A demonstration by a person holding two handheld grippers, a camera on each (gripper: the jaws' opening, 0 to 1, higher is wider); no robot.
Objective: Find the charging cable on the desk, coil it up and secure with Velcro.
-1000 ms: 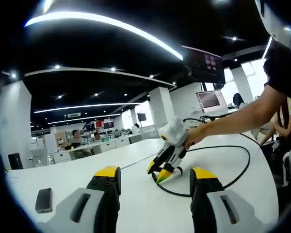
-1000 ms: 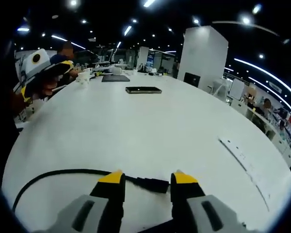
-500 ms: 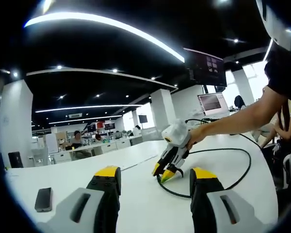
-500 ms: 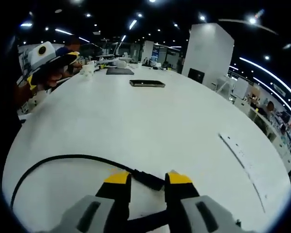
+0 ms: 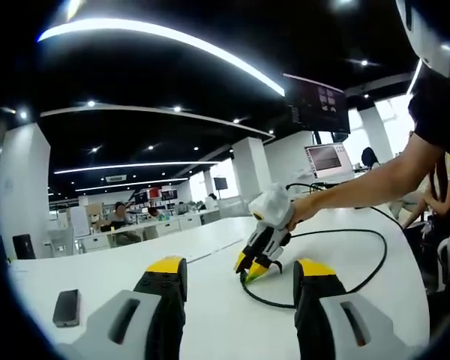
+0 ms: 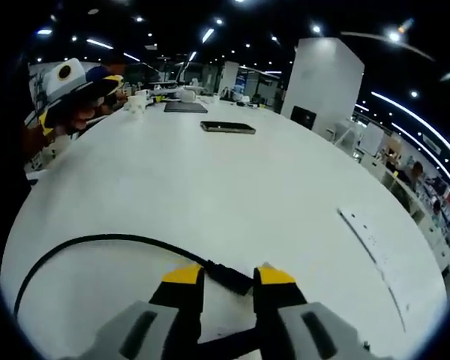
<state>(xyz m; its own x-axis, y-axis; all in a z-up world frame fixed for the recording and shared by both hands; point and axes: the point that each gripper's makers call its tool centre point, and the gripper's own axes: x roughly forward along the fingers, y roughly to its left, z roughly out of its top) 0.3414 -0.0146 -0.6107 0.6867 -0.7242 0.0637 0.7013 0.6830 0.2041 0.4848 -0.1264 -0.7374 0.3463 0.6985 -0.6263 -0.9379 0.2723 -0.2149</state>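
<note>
cable (image 6: pixel 97 241) end between right tool (image 6: pixel 228 274) tips

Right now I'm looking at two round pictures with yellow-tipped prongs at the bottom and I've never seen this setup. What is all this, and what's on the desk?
There is no robot: a person holds a hand-held gripper in each hand, and each carries a fisheye camera looking along its own jaws. In the left gripper view, the left hand-held gripper is open over the white desk, and the right hand-held gripper reaches in from the right. In the right gripper view, its jaws have narrowed around the plug of the black charging cable, which curves across the desk; whether they grip it I cannot tell. A dark phone lies farther off.
</note>
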